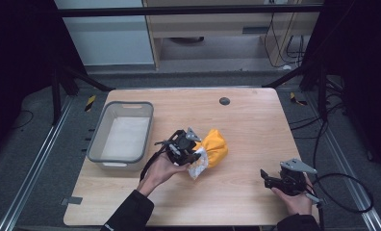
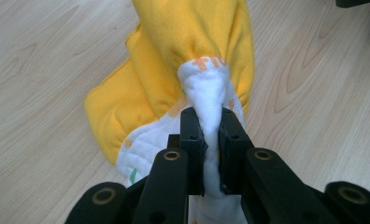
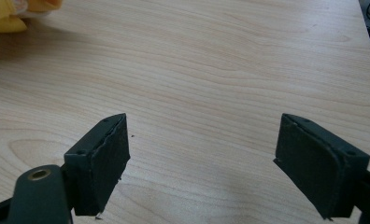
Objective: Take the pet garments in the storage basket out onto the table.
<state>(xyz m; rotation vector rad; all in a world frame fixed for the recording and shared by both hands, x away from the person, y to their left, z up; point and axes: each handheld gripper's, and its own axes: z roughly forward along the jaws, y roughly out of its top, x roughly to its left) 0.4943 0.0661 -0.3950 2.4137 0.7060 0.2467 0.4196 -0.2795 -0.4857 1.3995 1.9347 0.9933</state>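
A yellow cloth with a white quilted lining (image 1: 212, 149) lies bunched in the middle of the wooden table (image 1: 246, 192). My left gripper (image 1: 193, 155) is shut on a fold of its white lining; the left gripper view has the yellow cloth (image 2: 174, 70) right in front, with the white fold pinched between the two black jaws of the left gripper (image 2: 212, 121). My right gripper (image 1: 266, 177) rests near the table's front right, held by a hand, with its jaws wide apart. In the right gripper view the right gripper (image 3: 202, 154) has nothing between its jaws, and a corner of the yellow cloth (image 3: 5, 18) shows at the top left.
A grey plastic bin (image 1: 98, 144) stands on the left half of the table, with a white sheet on its bottom. A small dark round disc (image 1: 224, 101) sits near the far edge. Cables trail off the table's right side.
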